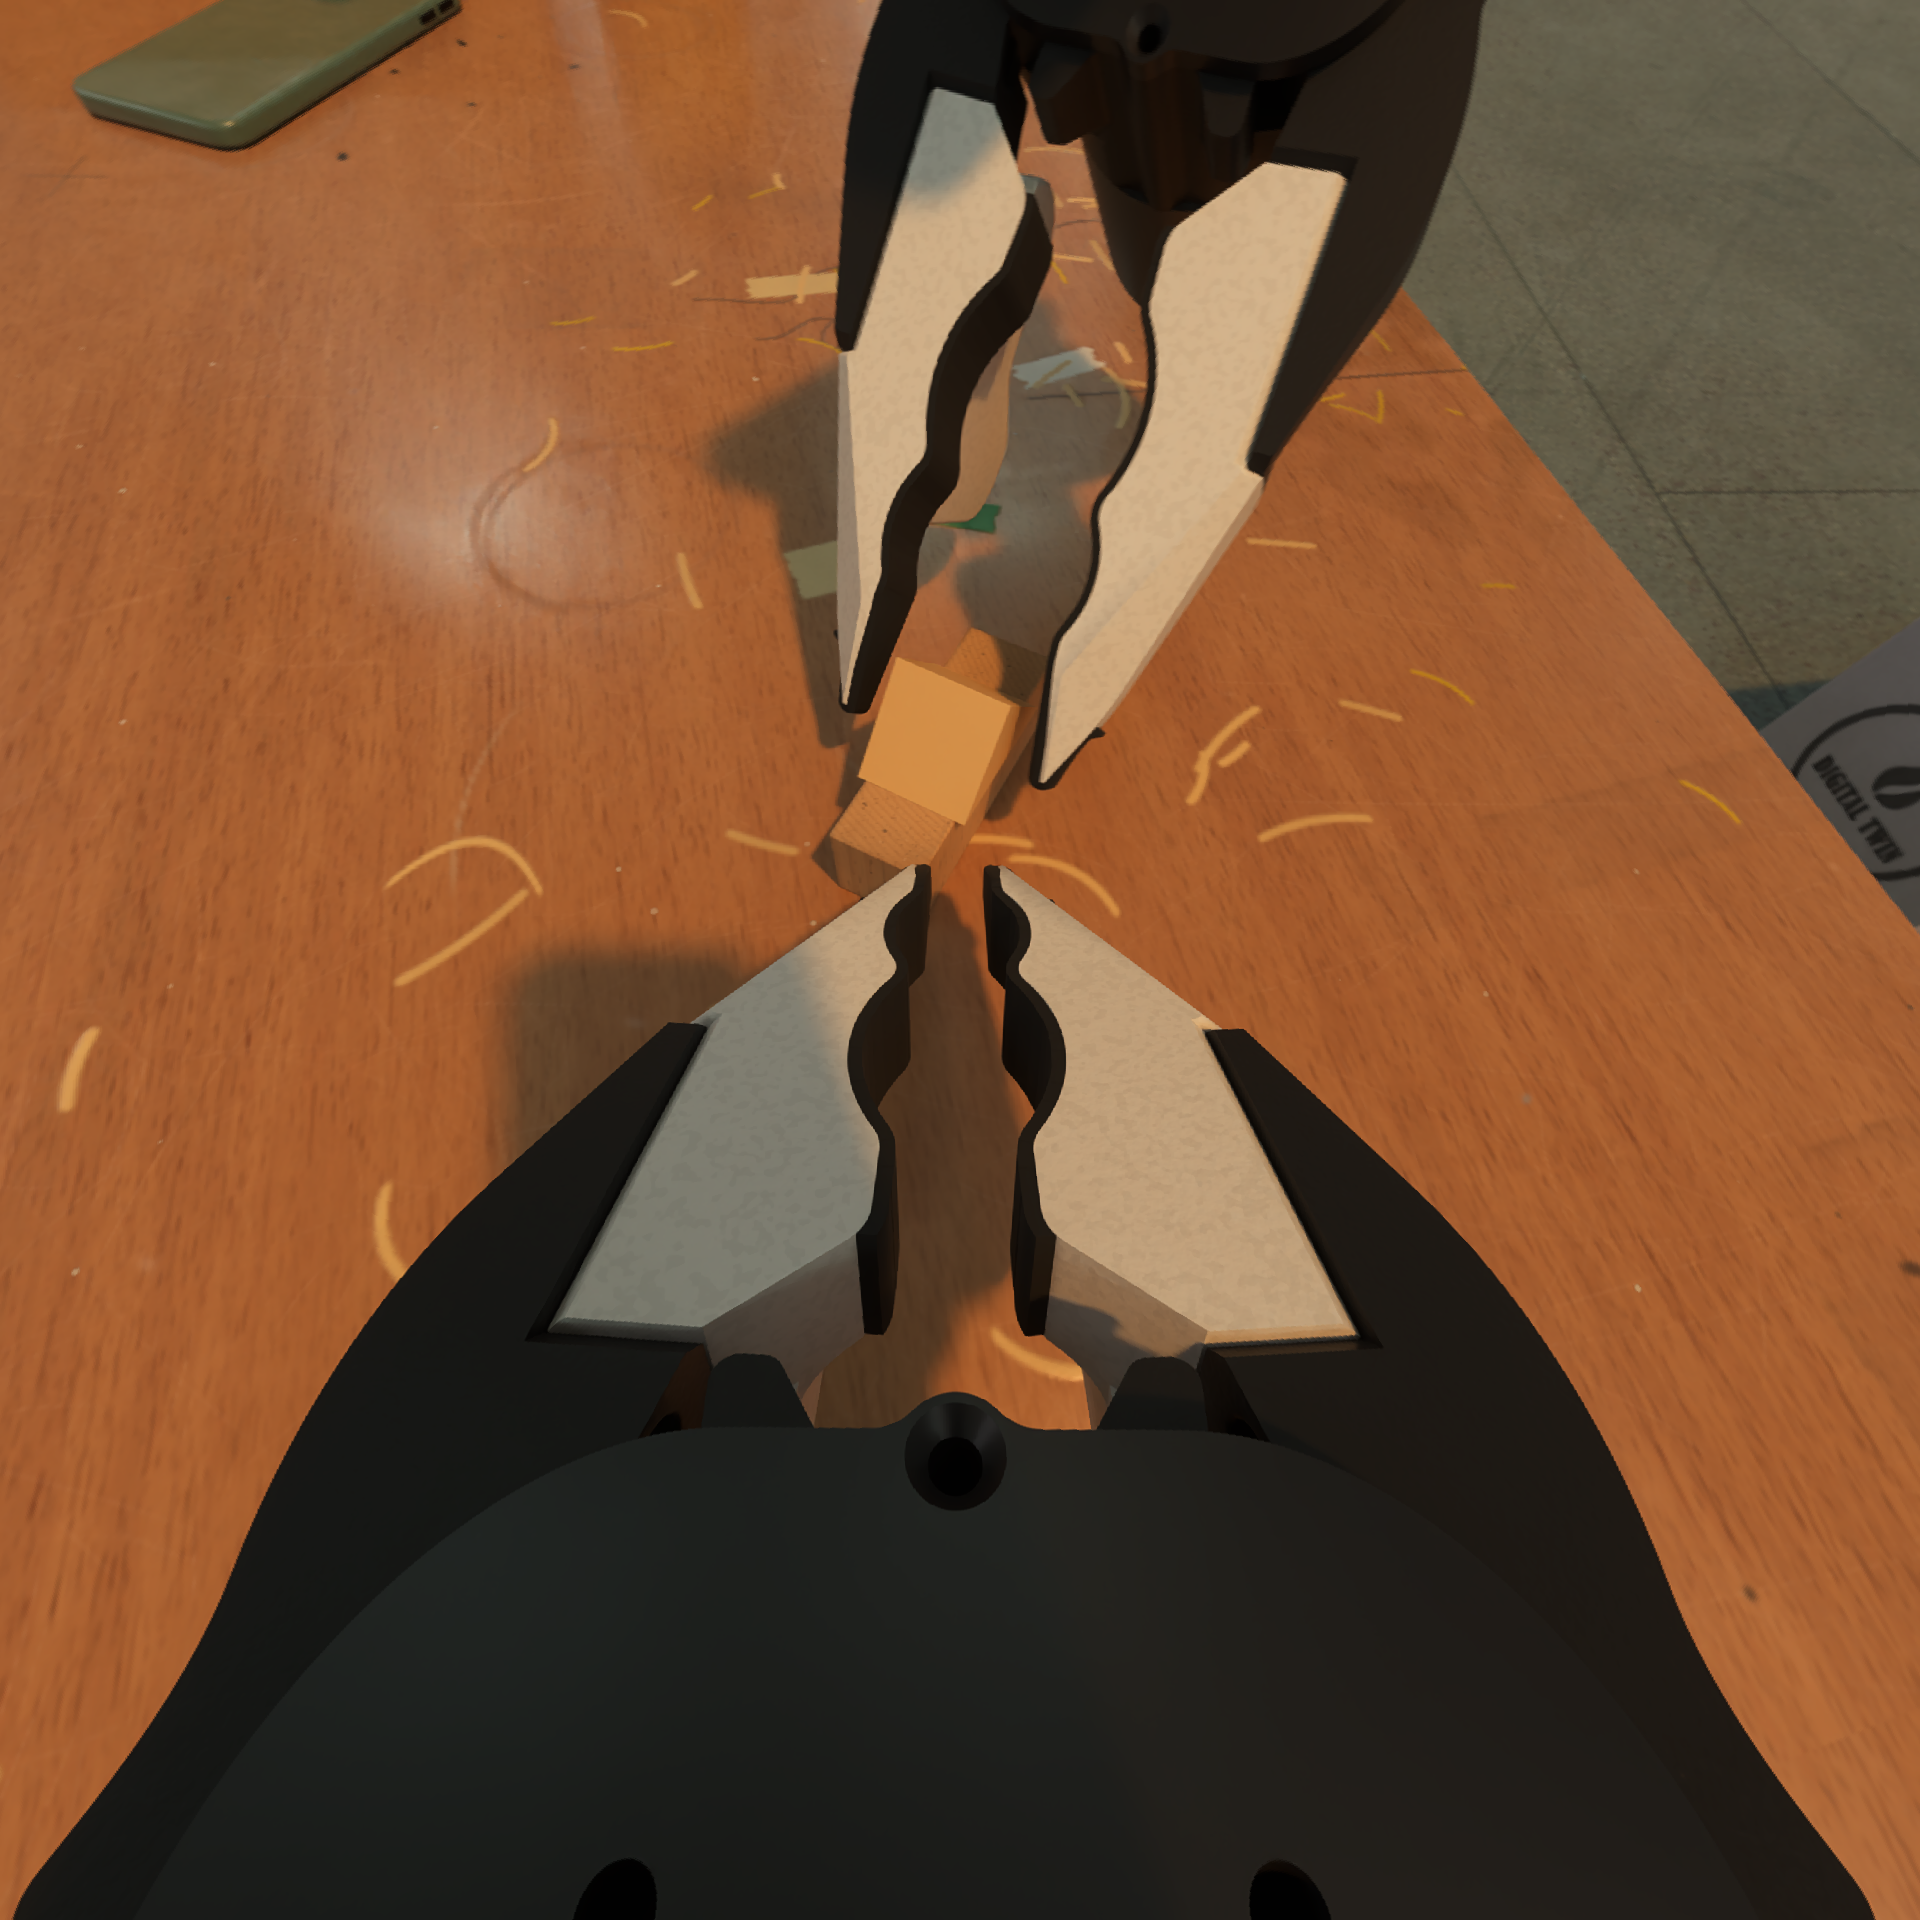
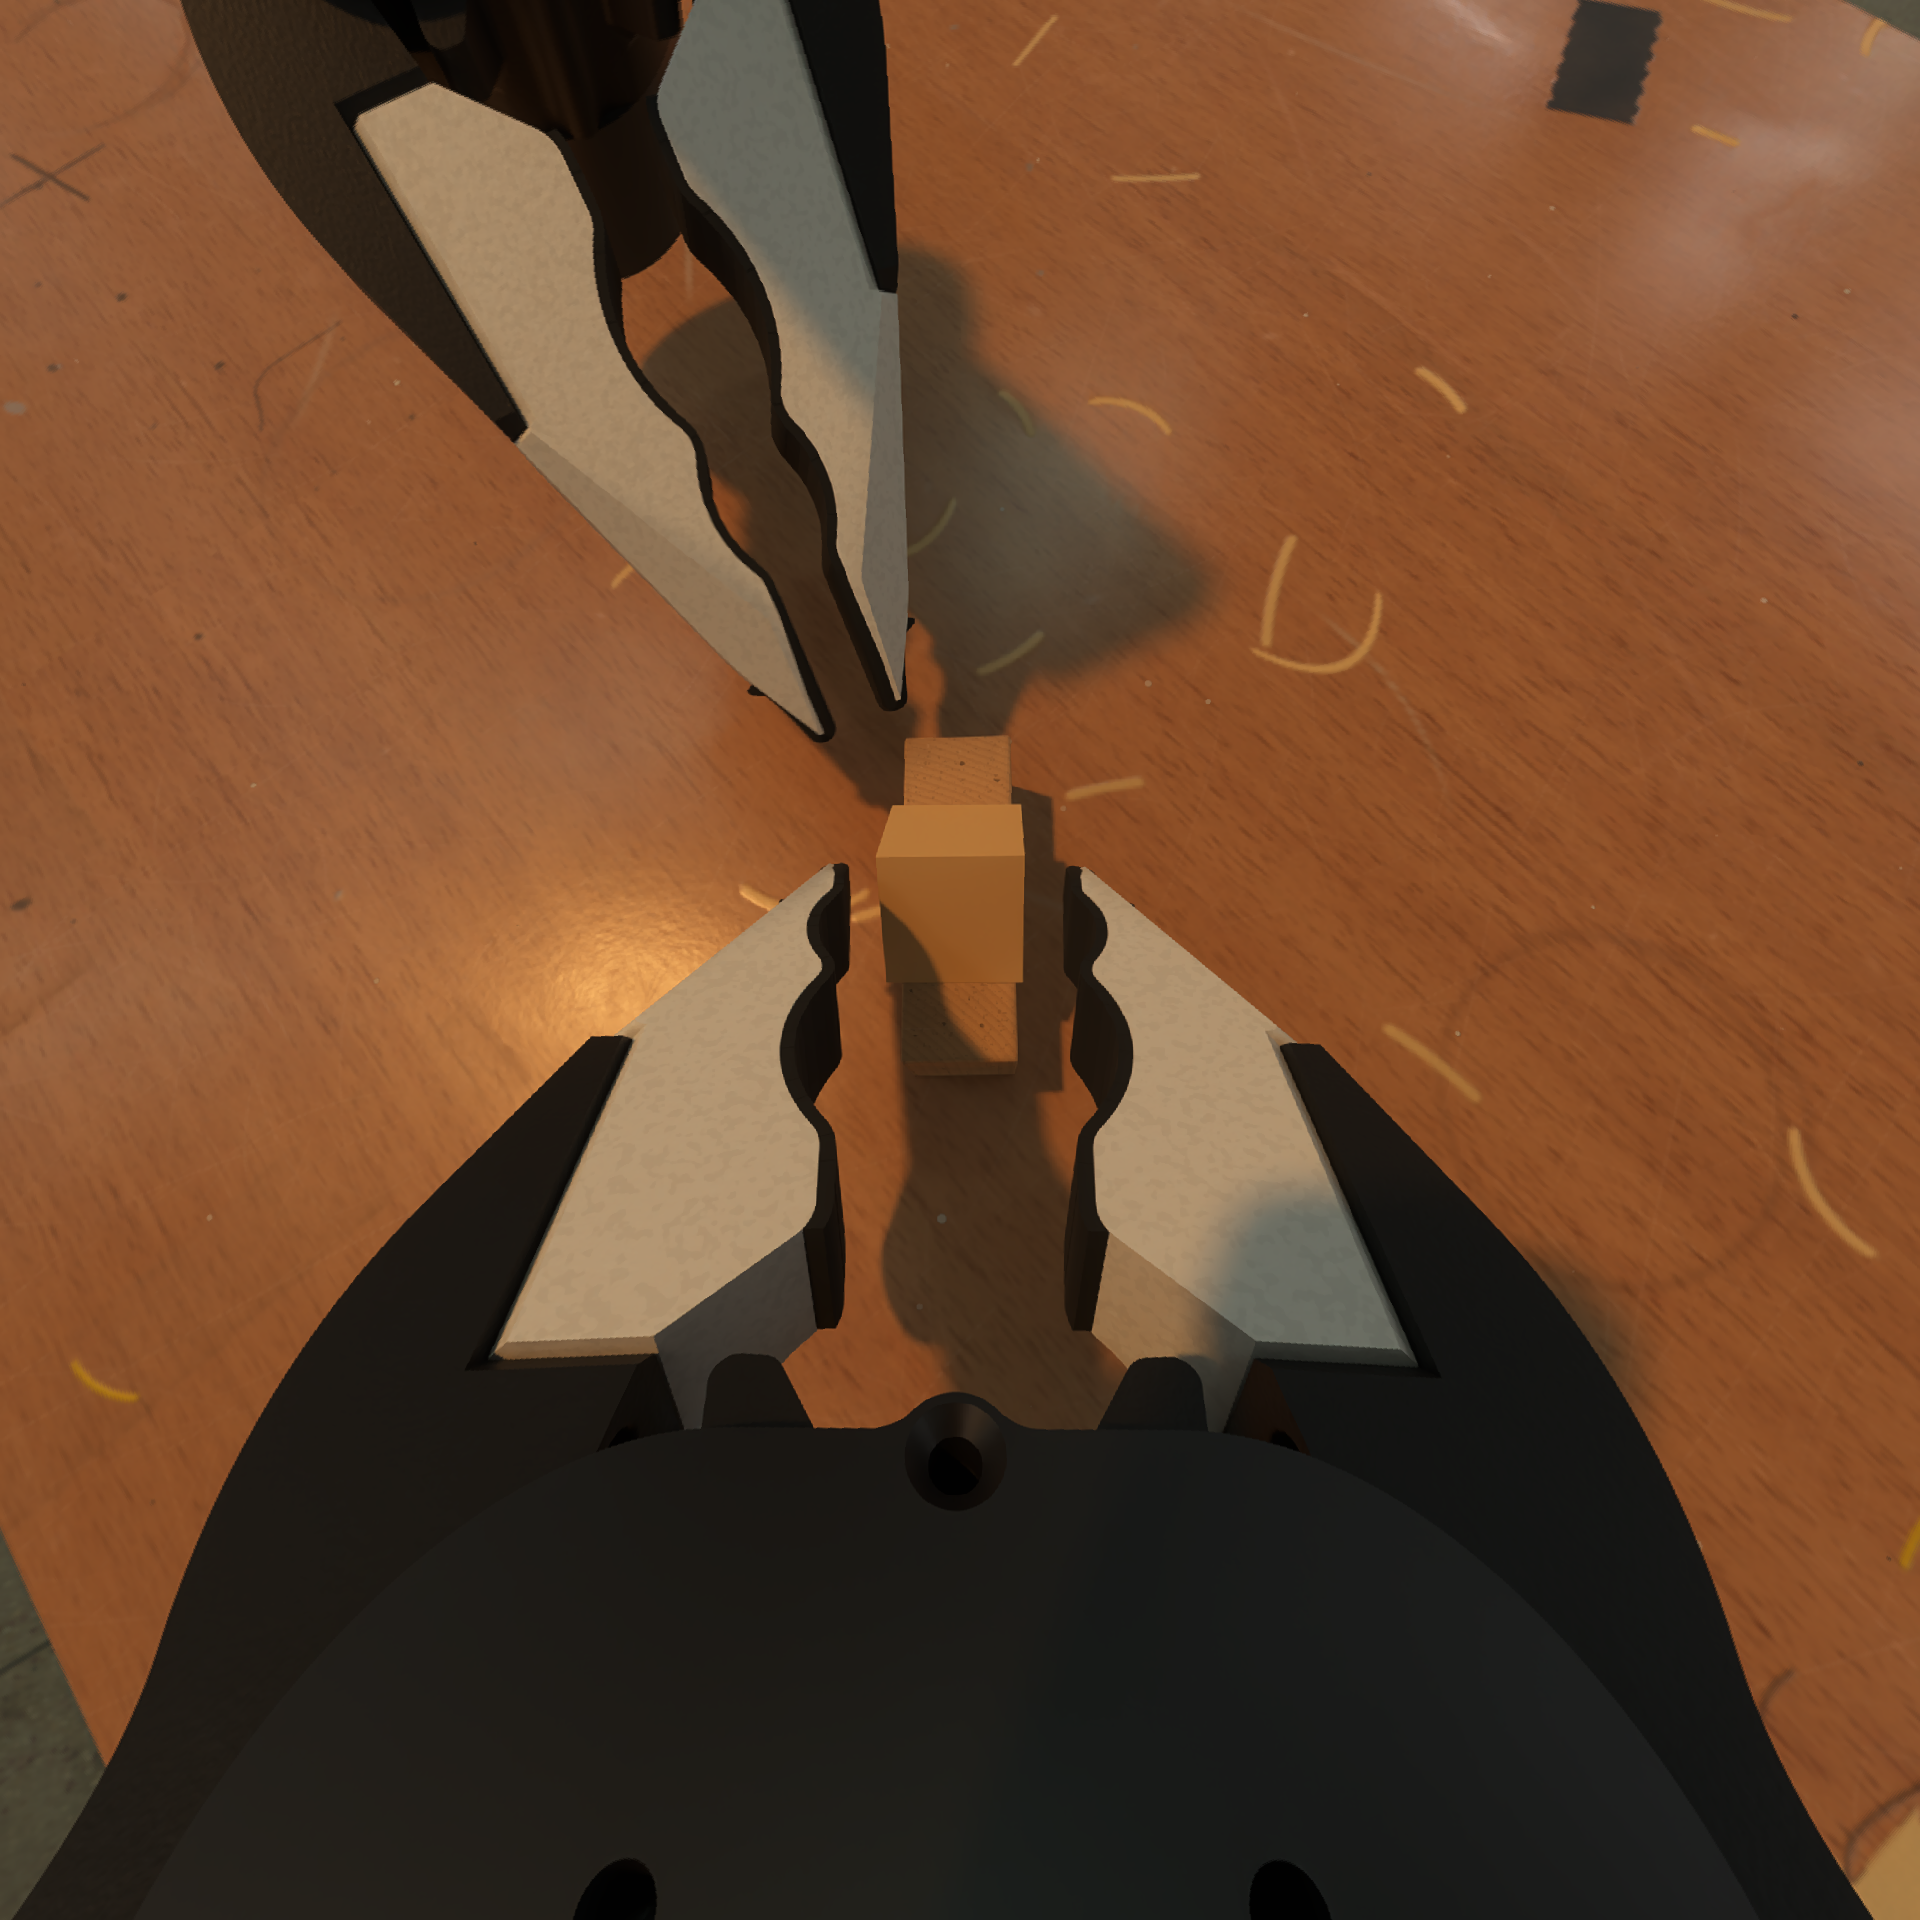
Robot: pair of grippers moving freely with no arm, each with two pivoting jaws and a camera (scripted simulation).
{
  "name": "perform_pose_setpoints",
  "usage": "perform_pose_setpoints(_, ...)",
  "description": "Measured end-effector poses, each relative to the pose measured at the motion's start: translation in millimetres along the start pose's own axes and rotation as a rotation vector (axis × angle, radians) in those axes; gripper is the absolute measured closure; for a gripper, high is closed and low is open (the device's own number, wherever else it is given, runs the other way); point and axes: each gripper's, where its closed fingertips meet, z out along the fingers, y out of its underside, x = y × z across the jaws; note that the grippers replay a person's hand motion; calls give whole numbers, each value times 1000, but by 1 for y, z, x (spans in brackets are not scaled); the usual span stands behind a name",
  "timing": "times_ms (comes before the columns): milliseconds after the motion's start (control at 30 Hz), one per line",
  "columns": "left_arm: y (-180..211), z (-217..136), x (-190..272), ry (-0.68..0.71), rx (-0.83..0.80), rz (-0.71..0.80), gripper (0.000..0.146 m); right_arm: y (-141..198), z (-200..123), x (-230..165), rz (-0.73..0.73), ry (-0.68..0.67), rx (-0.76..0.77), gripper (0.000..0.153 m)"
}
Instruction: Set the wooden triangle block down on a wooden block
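Your right gripper (image 2: 956, 868), jaws apart, straddles the triangle block (image 2: 951, 894) resting on the wooden block (image 2: 961, 1023); left gripper (image 1: 956, 873) nearly closed, empty; withdraw gently.

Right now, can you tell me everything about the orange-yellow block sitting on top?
The triangle block looks like smooth, orange-yellow wood with flat faces and sharp edges. It rests across the middle of a paler, grainy wooden block that lies flat on the wooden table and pokes out at both ends. The right tool is open around it with gaps on both sides, so neither finger seems to touch. The left tool hovers just beyond, apart from it.
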Motion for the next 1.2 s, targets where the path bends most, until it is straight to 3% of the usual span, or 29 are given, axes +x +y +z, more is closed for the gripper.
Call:
perform_pose_setpoints(167,3,3,6,31,-31,35,134,0,1,-1,-22,2,-2,126)
perform_pose_setpoints(333,5,5,7,34,-53,43,136,0,2,-2,-24,-6,-1,126)
perform_pose_setpoints(533,-6,-3,0,-36,39,38,145,0,2,-2,-19,-9,2,126)
perform_pose_setpoints(733,-23,-4,11,-87,120,234,146,0,2,-2,-13,-12,4,126)
perform_pose_setpoints(900,-8,7,10,-97,4,241,146,0,2,-2,-14,-11,4,126)
perform_pose_setpoints(1200,-4,11,10,-89,-18,215,146,-1,2,-2,-11,-17,7,126)
